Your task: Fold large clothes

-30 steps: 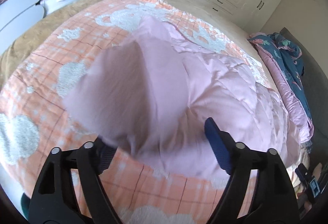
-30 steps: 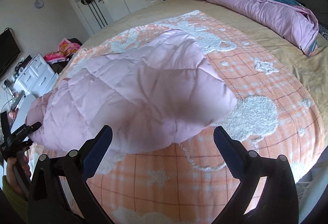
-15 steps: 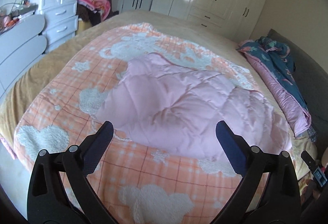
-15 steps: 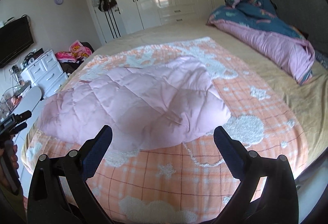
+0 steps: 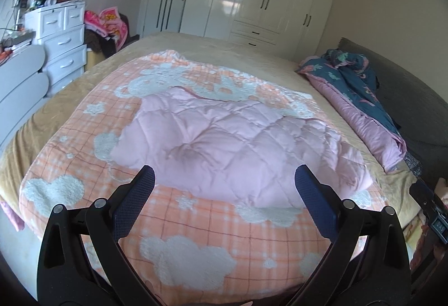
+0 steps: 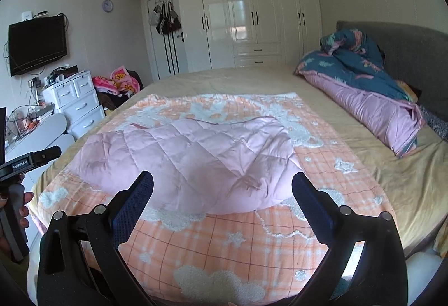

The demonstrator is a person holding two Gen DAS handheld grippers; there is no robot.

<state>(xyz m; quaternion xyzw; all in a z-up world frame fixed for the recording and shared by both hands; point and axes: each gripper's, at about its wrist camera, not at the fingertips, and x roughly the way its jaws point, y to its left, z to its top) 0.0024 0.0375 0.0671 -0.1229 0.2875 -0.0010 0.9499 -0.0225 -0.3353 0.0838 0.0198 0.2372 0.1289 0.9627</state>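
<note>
A large pink quilted garment (image 5: 235,138) lies folded in a puffy heap on an orange checked blanket (image 5: 196,227) with white cloud shapes, spread on the bed. It also shows in the right wrist view (image 6: 190,160), on the same blanket (image 6: 224,244). My left gripper (image 5: 224,188) is open and empty, held back above the blanket's near edge, short of the garment. My right gripper (image 6: 222,191) is open and empty, likewise pulled back from the garment. The left gripper's body (image 6: 30,161) shows at the left edge of the right wrist view.
A rolled dark-blue and pink duvet (image 5: 361,101) lies along the bed's right side by a grey headboard (image 6: 397,54). White drawers (image 5: 64,40) and a clothes pile (image 5: 109,23) stand left. White wardrobes (image 6: 246,20) fill the far wall. A wall TV (image 6: 37,44) hangs at left.
Both grippers have let go of the pink garment and drawn back and up from the bed. The garment has dropped and now lies settled on the blanket.
</note>
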